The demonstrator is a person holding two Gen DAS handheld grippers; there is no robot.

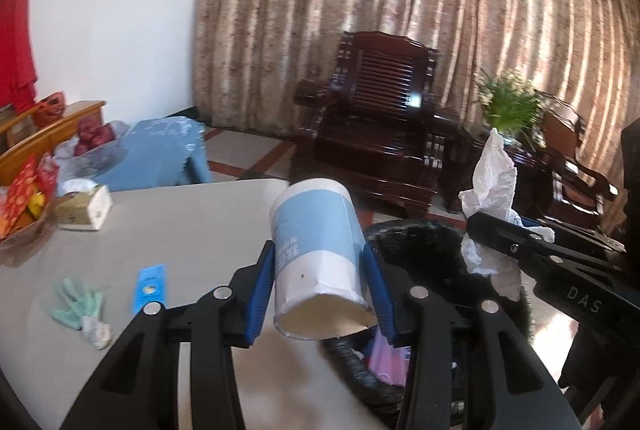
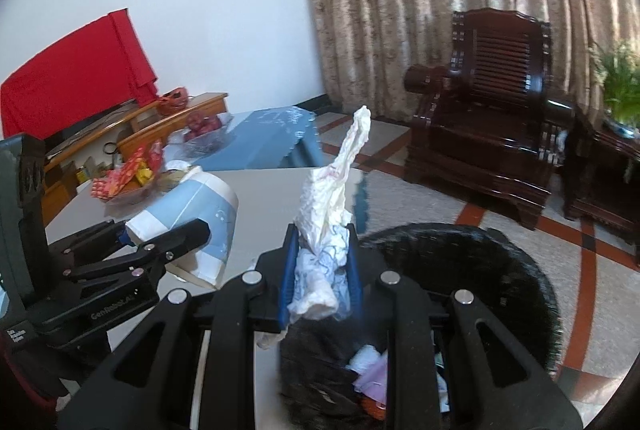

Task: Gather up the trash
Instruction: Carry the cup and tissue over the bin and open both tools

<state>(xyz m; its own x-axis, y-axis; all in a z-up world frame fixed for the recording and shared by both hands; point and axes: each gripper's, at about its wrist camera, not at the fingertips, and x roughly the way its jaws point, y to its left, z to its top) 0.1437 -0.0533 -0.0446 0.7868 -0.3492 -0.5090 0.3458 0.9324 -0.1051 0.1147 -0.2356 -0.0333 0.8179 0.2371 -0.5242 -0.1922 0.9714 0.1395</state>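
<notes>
My left gripper (image 1: 320,282) is shut on a blue and white paper cup (image 1: 316,250), held tilted at the table's right edge beside the black trash bin (image 1: 424,242). My right gripper (image 2: 322,270) is shut on a crumpled white tissue (image 2: 328,206) that sticks up above the bin (image 2: 500,262). The bin holds pink and white scraps (image 2: 372,370). In the left wrist view the right gripper (image 1: 496,242) and the tissue (image 1: 492,186) show at the right. In the right wrist view the left gripper (image 2: 176,242) and the cup (image 2: 192,214) show at the left.
On the beige table (image 1: 180,222) lie a green scrap (image 1: 80,306), a blue card (image 1: 149,286), a tissue box (image 1: 82,208) and a snack basket (image 1: 24,206). A fruit bowl (image 1: 94,146), a blue stool (image 1: 160,150), dark wooden armchairs (image 1: 376,118) and a plant (image 1: 512,102) stand behind.
</notes>
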